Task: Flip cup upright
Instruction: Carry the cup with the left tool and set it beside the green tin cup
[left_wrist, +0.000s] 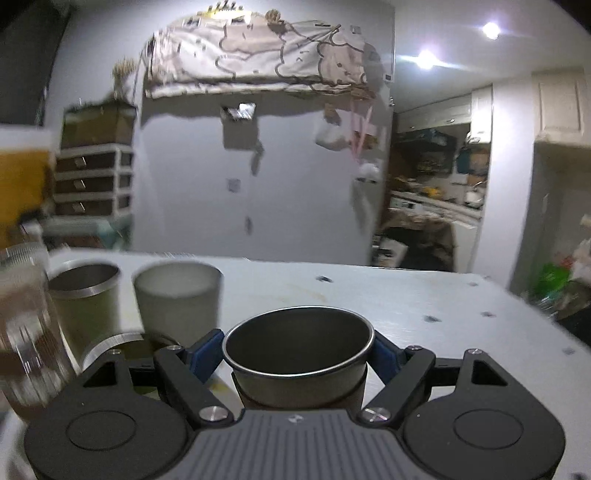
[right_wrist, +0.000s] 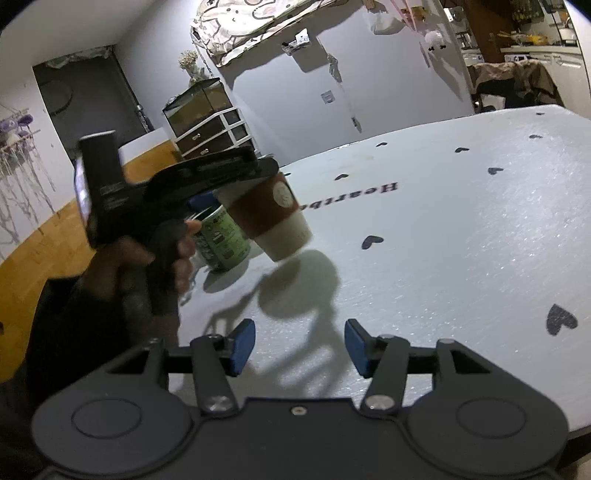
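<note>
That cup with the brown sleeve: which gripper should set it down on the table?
The left. The left gripper is already shut on the cup, holding it mouth-up, slightly tilted, above the table. The right gripper is open, empty and off to the side.

glass jar motion-blurred and cut by left edge, cup base hidden behind tool

We see cup: pale body, brown sleeve with round white logo, dark metal-looking inside. Mouth up, facing left wrist camera. From right wrist view, cup off table, tilted, base lower right, shadow on surface below. We see it clamped at rim level between blue pads.
</note>
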